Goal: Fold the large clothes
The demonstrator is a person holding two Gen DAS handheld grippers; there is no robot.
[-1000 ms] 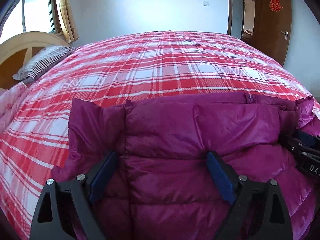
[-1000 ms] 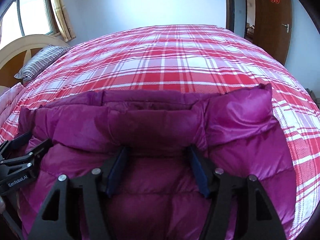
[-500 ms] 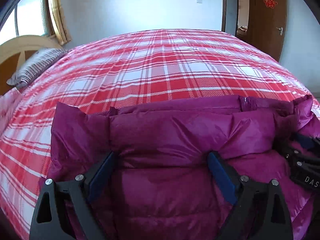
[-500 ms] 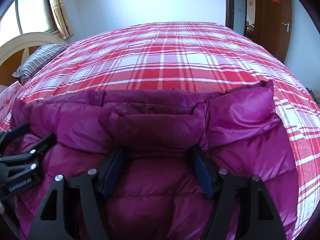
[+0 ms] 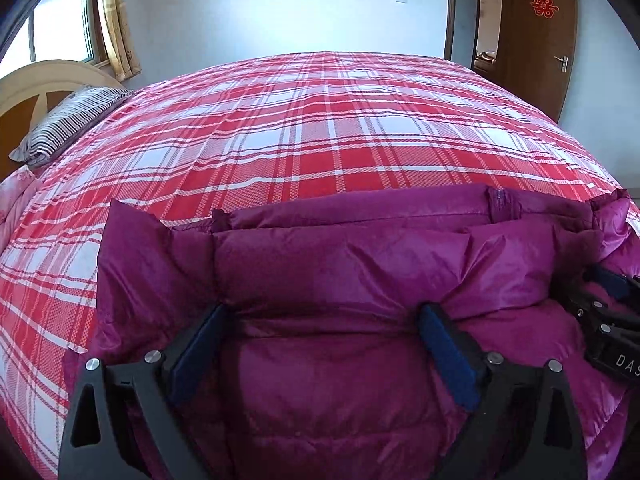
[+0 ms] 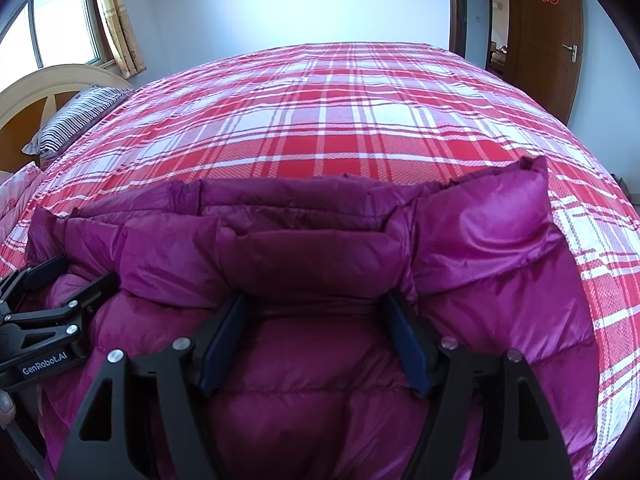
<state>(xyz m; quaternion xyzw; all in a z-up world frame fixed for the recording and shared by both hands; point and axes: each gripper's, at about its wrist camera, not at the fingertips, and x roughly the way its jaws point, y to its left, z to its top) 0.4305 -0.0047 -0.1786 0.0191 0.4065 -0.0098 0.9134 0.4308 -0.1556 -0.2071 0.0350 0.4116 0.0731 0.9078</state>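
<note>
bed [image 5: 320, 128]: fills most of both views, covered by a red and white plaid sheet that runs from the near edge to the far wall.
jacket [image 5: 340, 264]: a big magenta quilted down jacket lies on the near part of the bed, under both grippers; its far edge is doubled over into a thick roll, with one puffy corner sticking up at the right in the right wrist view [image 6: 492, 220].
door [image 5: 536, 28]: brown wood, at the far right, with a red paper ornament on it; a dark doorway opens just left of it.
headboard [image 5: 44, 80]: cream and wood, at the far left below the window.
pillow [image 5: 68, 120]: striped, resting at the head of the bed beside the headboard.
left gripper [image 5: 322, 320]: fingers spread wide, the blue pads pressed against the jacket's folded bulk on either side.
right gripper [image 6: 314, 308]: fingers likewise wide apart, straddling the rolled edge with padding bulging between them.
</note>
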